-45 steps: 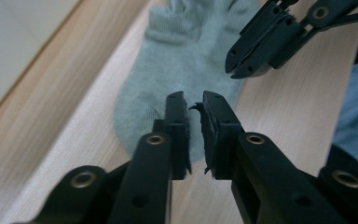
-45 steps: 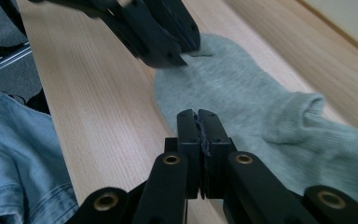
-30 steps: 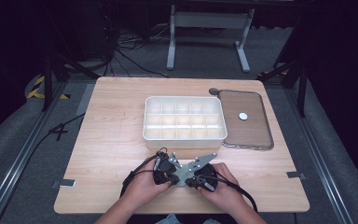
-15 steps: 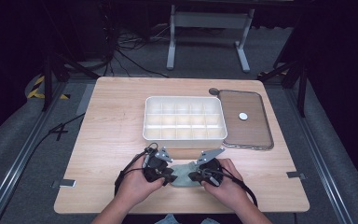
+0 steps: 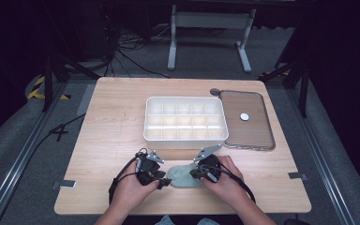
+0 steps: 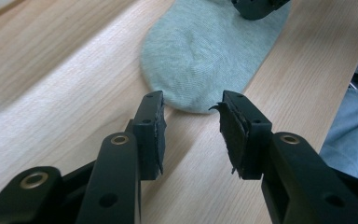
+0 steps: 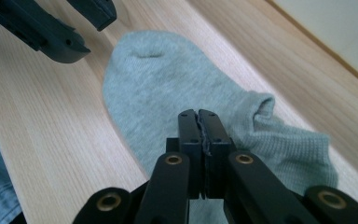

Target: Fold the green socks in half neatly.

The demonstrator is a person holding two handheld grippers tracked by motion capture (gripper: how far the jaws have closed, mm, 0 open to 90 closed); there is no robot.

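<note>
A light grey sock (image 5: 183, 176) lies flat on the wooden table near its front edge, between my two grippers. My left gripper (image 6: 191, 116) is open, its jaws have just been opening, and nothing is between them. The sock's rounded toe (image 6: 200, 56) lies just beyond its tips. In the high view the left gripper (image 5: 162, 183) sits at the sock's left end. My right gripper (image 7: 198, 116) is shut, its tips pinching the sock (image 7: 168, 79) near the cuff end. In the high view the right gripper (image 5: 198, 172) is at the sock's right end.
A white compartment box (image 5: 185, 139) stands just behind the sock, mid-table. To its right lies a brown tray (image 5: 251, 138) with a small white disc (image 5: 244, 116) on it. A person's hands hold both grippers at the front edge.
The two grippers were close together over the sock; they have drawn apart. The left gripper has let go of the toe and backed off to the left. The sock now lies spread out.
</note>
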